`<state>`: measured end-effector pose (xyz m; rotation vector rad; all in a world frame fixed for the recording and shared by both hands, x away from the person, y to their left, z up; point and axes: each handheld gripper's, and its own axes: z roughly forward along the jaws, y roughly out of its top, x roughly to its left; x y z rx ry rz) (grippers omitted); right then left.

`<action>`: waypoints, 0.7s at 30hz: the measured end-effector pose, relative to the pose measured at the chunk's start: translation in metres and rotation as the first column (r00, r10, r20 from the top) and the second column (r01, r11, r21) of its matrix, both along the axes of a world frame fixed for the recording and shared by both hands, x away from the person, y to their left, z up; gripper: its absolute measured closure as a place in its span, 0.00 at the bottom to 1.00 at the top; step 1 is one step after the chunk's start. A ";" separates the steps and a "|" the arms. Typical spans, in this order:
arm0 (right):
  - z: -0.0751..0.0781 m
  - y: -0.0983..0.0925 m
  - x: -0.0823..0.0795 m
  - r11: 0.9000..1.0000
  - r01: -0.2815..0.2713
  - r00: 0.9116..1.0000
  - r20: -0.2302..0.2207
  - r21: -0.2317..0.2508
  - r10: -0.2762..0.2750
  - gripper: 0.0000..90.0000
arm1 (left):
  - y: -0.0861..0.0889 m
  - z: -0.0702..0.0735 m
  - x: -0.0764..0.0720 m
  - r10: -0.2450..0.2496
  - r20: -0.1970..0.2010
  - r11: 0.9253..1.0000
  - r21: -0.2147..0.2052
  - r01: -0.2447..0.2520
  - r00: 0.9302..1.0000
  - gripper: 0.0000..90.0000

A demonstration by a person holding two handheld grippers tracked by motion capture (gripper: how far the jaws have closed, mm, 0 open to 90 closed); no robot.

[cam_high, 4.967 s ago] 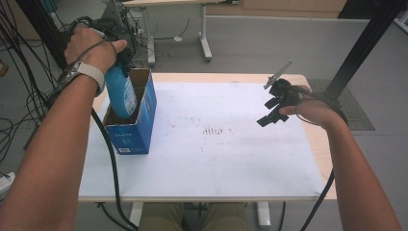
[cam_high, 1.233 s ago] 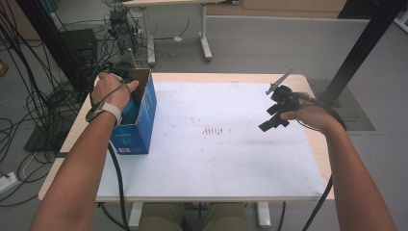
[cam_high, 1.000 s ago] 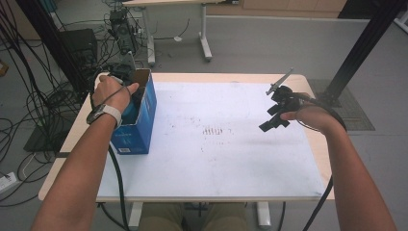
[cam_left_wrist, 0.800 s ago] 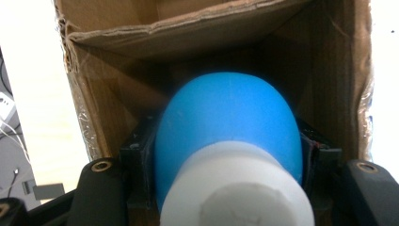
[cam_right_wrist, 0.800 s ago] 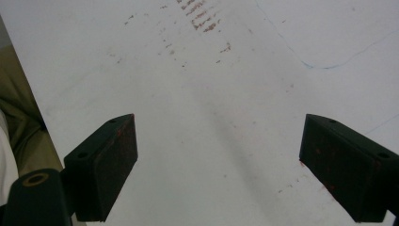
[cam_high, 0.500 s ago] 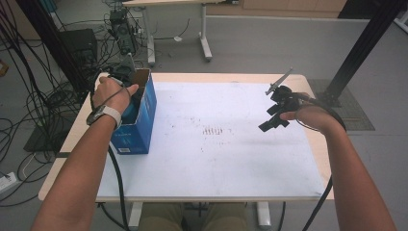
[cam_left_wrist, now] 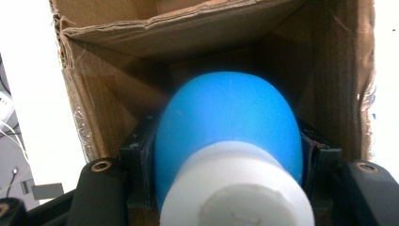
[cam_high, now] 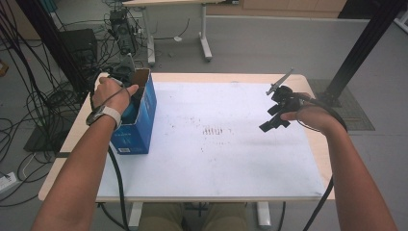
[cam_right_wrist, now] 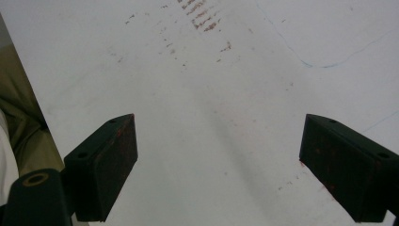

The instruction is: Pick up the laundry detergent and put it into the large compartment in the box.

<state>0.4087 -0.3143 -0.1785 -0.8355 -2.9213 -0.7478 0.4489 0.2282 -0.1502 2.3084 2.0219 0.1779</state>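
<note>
White sheeting covers the surface, and at its left edge stands our box, open at the top. Inside it is the bottle, blue with a white cap, which we hold down among the cardboard walls; our left gripper has its jaws pinching the blue shoulder from both sides, just below the cap. We grip it there, we judge, so the body can slide down while the hand stays above the rim. Whether the base has reached the bottom of the box we cannot tell. Our right gripper hangs well apart over the right side of the surface, jaws spread and empty, kept clear of the work.
</note>
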 end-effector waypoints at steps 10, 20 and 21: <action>0.000 0.001 -0.001 1.000 0.000 1.000 0.000 -0.002 0.000 0.13 | 0.000 0.000 -0.001 -0.001 0.002 1.000 -0.001 0.001 1.000 0.41; 0.001 0.001 -0.001 1.000 0.001 1.000 -0.001 -0.003 -0.001 0.13 | 0.000 0.000 -0.001 0.000 0.004 1.000 0.000 0.000 1.000 0.41; 0.001 0.001 -0.001 1.000 0.001 1.000 -0.001 -0.004 -0.001 0.13 | 0.000 0.000 -0.001 0.000 0.003 1.000 0.000 0.000 1.000 0.41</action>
